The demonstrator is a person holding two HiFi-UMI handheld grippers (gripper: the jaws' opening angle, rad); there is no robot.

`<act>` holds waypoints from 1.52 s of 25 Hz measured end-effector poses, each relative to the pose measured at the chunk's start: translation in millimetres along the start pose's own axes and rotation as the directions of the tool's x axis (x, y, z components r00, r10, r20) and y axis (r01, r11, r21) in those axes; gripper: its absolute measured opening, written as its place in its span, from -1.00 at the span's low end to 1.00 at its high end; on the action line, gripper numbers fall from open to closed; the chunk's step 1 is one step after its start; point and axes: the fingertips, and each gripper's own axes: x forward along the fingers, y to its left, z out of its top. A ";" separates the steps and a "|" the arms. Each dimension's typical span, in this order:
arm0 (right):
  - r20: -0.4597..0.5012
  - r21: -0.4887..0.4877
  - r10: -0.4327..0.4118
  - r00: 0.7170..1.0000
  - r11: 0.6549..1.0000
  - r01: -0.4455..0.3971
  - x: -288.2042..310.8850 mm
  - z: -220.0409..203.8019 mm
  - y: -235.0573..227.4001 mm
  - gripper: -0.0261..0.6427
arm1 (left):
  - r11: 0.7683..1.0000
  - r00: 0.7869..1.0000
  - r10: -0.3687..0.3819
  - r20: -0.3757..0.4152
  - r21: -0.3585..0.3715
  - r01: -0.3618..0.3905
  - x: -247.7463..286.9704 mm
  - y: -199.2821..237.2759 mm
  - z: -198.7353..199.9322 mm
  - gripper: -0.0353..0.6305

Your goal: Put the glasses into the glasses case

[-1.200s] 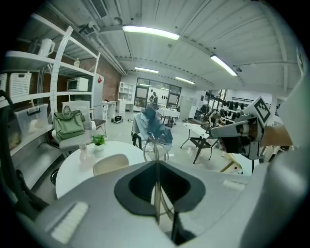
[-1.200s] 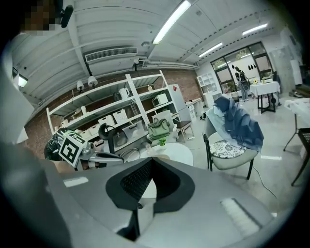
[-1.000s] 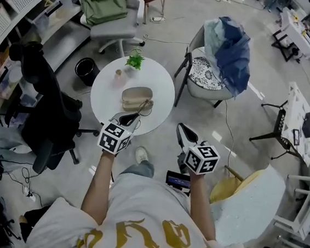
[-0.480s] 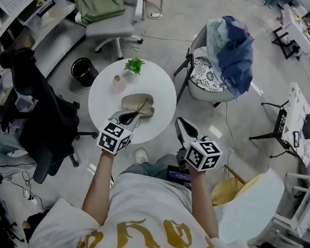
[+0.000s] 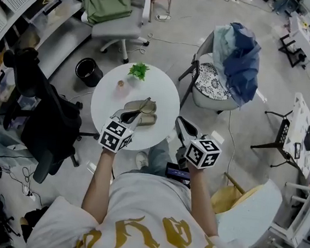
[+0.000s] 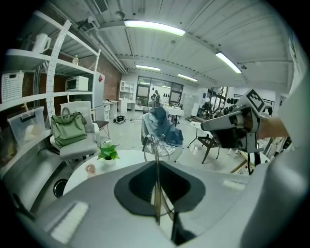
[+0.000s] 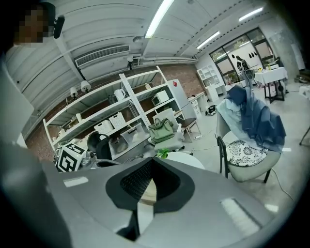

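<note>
Left gripper view: the left gripper has its fingers clamped on the thin wire glasses. In the head view it is by the tan glasses case near the front edge of the round white table. The right gripper is off the table's right edge, its fingers together with nothing in them.

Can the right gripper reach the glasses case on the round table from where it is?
Probably yes. The right gripper is empty, fingers together, just off the table's edge, with nothing between it and the glasses case. The left gripper holds the glasses near it.
</note>
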 end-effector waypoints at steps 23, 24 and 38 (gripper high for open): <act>-0.109 0.076 -0.010 0.994 0.997 0.018 39.4 -14.8 -57.7 -0.85 | 0.980 0.960 -0.010 -0.281 0.187 0.065 61.9 19.3 -60.2 -0.85; -0.116 0.077 -0.010 0.993 0.997 0.019 41.5 -15.5 -59.7 -0.85 | 0.978 0.956 -0.017 -0.293 0.193 0.076 65.1 19.6 -62.0 -0.85; -0.209 0.058 -0.012 0.978 0.998 0.024 61.5 -24.1 -88.3 -0.85 | 0.950 0.887 -0.074 -0.456 0.238 0.202 105.7 21.1 -96.3 -0.85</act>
